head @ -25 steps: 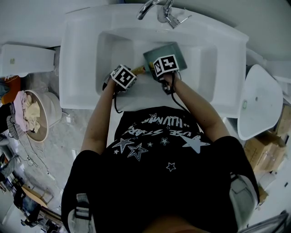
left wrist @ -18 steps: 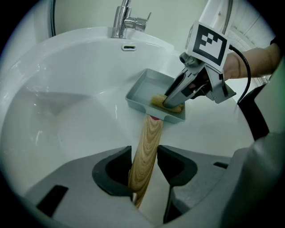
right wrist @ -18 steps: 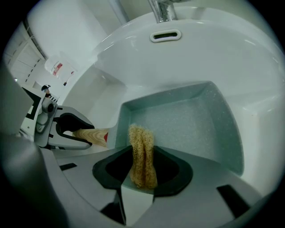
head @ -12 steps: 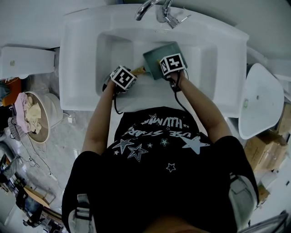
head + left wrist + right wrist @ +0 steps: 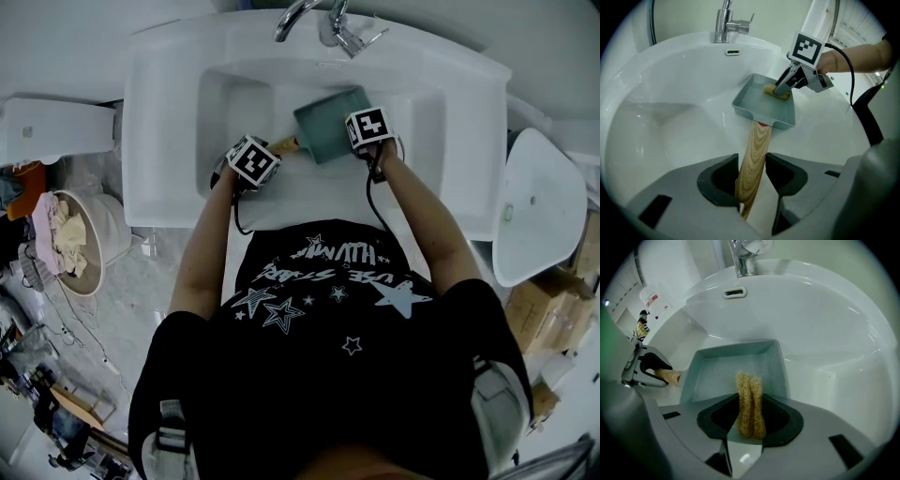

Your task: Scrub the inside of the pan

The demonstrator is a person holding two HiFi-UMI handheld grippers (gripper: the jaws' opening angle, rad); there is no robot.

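Down inside the white sink (image 5: pixel 164 122), my left gripper (image 5: pixel 752 182) clamps the wooden handle (image 5: pixel 758 145) of the square grey-green pan (image 5: pixel 733 369), while my right gripper (image 5: pixel 750 420) pinches a folded yellow fibrous scrubbing pad (image 5: pixel 749 397) inside it by its right wall. Hard pressure so near the edge could tip the pan or twist its handle loose

Left gripper (image 5: pixel 752 176) clamped, right gripper (image 5: pixel 750 420) clamped, both pointing steeply down

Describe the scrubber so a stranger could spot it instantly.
In the white sink sits a square grey-green pan. The scrubber is the folded yellow fibrous pad pinched in the right gripper inside the pan, the only fuzzy thing there.
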